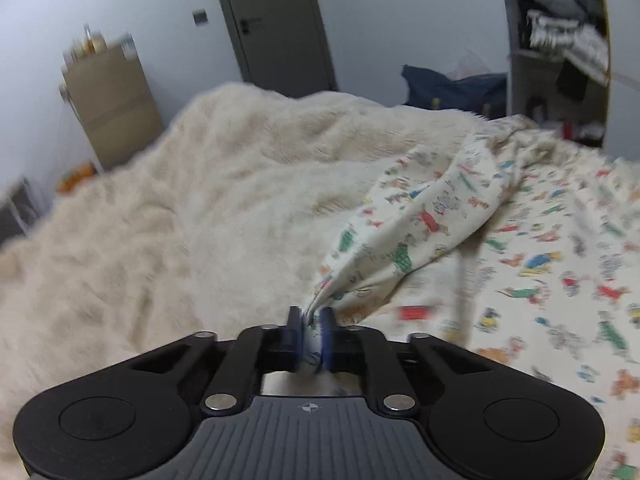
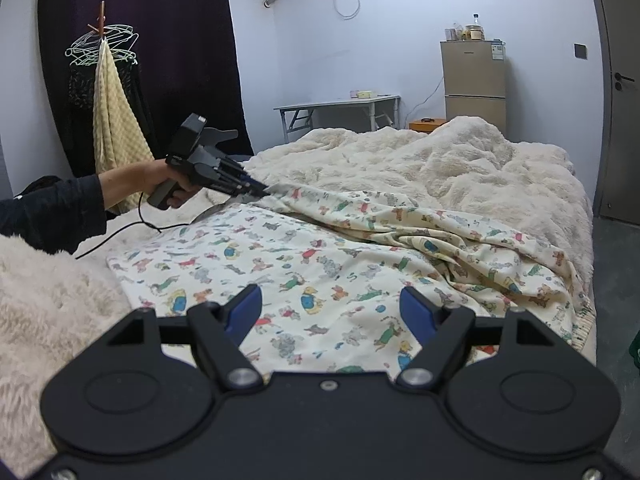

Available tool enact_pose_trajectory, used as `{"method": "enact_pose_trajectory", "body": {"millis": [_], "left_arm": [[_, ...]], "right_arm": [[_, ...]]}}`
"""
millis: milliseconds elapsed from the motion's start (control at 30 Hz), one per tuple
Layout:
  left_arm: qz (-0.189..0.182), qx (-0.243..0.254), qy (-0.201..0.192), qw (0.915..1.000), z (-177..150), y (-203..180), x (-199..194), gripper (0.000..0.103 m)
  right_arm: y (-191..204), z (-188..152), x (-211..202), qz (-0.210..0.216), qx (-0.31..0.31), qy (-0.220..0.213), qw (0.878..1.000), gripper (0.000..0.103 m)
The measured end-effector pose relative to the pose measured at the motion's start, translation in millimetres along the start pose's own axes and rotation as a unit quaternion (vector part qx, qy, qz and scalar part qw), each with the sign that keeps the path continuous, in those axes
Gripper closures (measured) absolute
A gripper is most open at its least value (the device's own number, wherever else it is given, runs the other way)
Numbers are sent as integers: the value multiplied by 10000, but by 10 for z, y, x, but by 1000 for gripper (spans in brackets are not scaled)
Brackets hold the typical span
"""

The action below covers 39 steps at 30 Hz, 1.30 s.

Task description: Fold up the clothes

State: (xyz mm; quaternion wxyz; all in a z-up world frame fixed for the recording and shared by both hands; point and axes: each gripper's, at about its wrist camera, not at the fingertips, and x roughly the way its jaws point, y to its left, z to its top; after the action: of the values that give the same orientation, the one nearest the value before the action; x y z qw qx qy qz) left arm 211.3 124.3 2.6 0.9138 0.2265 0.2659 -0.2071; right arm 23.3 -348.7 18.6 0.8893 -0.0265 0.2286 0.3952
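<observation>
Printed cloth (image 2: 320,264) spread on bed (image 2: 480,168), its far edge bunched. Left gripper (image 1: 311,322) fingers pinch a corner; cloth blurred there. Right gripper (image 2: 332,306) fingers wide, empty.

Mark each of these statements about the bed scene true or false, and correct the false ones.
1. The left tool is shut on the printed cloth. True.
2. The right tool grips the cloth. False: it is open above it, holding nothing.
3. The cloth lies on a fluffy cream blanket. True.
4. The cloth is plain white. False: it carries coloured cartoon animals.
5. The door stands open. False: it is closed.
</observation>
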Motion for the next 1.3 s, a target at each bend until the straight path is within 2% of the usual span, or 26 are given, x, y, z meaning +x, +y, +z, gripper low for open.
{"method": "enact_pose_trajectory", "body": {"millis": [133,200,233,300,367,400,433,467,533,567,700,800,867,933,967,1033,1167,1233,1267,1300], "left_arm": [[899,434,-346,9944,219,-45,-128,97],[1392,690,-550,9863,334,-91,-222,97],[1711,842,-646,9795,383,-123,-249,97],[2708,1238,-950,9499,521,-220,-316,99],[3697,1287,-1284,9112,621,-236,-389,103],[4014,1178,-1372,8979,667,-207,-432,103],[4023,908,-1379,9005,708,-137,-488,103],[3936,631,-1358,9070,734,-56,-543,102],[3689,415,-1260,9199,711,44,-584,101],[3497,434,-1147,9288,662,73,-568,99],[2969,584,-664,9508,448,103,-426,87],[2300,279,-446,9718,305,197,-340,69],[1665,-16,-310,9855,221,277,-264,48],[1201,-286,-172,9922,124,301,-190,37],[1000,-428,-102,9940,79,324,-143,35],[655,-762,29,9949,-14,389,-39,31],[430,-1505,115,9876,-229,475,104,25],[143,-2306,241,9726,-314,640,280,19],[-23,-2795,355,9595,-369,722,376,19],[-159,-3329,491,9415,-446,796,495,19]], "right_arm": [[-27,2,-22,-25,53,-33,10000,29],[-22,1,-26,-16,41,-39,10000,29],[-19,0,-27,-12,33,-41,10000,29],[-14,-3,-24,-4,20,-38,10000,29],[-12,-7,-24,0,4,-35,10000,29],[-12,-7,-25,-2,2,-35,10000,29],[-13,-8,-24,-3,6,-34,10000,29],[-15,-9,-22,-4,11,-33,10000,29],[-15,-9,-19,-3,15,-28,10000,29],[-14,-7,-17,-2,12,-23,10000,29],[-11,3,-7,-53,-21,-6,10000,29],[-16,64,15,-122,-73,-12,9999,29],[-33,231,93,-220,-164,-29,9996,29],[-53,353,165,-282,-242,-61,9993,28],[-71,496,278,-321,-355,-72,9988,26],[-96,649,476,-354,-527,6,9980,23],[-151,963,1131,-493,-854,432,9942,23],[-177,1082,1511,-592,-870,689,9921,23],[-188,1110,1641,-616,-829,764,9917,23],[-199,1138,1771,-640,-787,838,9913,23]]}}
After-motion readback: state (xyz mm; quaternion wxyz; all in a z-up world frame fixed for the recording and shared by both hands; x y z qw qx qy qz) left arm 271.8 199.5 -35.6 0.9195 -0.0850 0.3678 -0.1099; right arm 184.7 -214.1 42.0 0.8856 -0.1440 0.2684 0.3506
